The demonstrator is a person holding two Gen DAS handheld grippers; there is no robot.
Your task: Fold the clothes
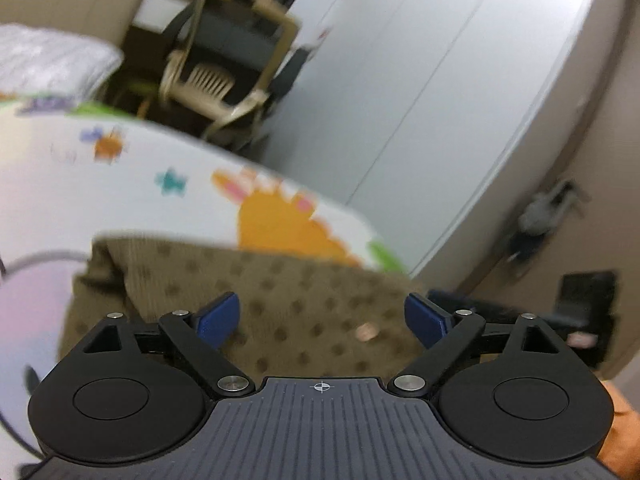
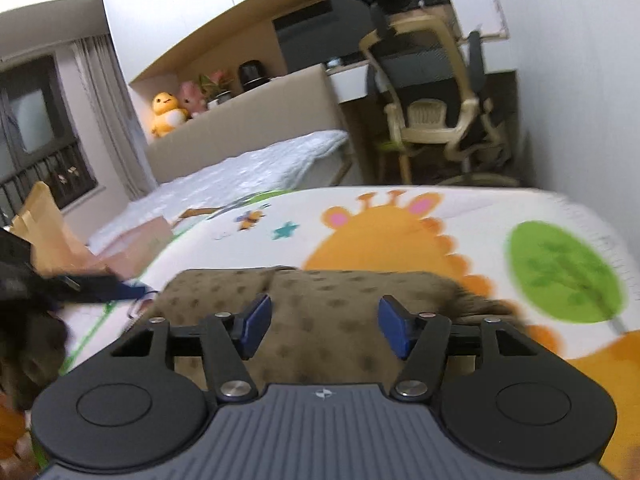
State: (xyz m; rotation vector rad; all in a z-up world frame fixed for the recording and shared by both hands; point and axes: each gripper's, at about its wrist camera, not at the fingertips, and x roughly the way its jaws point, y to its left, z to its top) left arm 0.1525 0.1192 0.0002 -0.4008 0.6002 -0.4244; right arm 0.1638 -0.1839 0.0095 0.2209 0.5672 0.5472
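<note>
A soft, olive-brown garment (image 2: 320, 312) with darker dots lay in a flattish, rounded heap on a smooth play mat (image 2: 460, 208) printed with an orange giraffe, a green tree and small stars. In the right wrist view the garment filled the 6 o'clock area just ahead of the right gripper (image 2: 324, 326), whose blue-padded fingers (image 2: 256, 320) stood apart with only cloth seen below them, nothing pinched. The left gripper (image 1: 322, 320) hung over the same nubbly fabric (image 1: 280, 292), its fingers (image 1: 218, 318) spread even wider and empty; a small pale round spot on the cloth sat between them. At 12 o'clock, beyond the mat's edge, stood a cream plastic-framed mesh chair (image 2: 432, 120). At 10 o'clock lay a quilted white bed (image 2: 256, 172), with a yellow plush toy (image 2: 168, 114) on its padded beige headboard.
</note>
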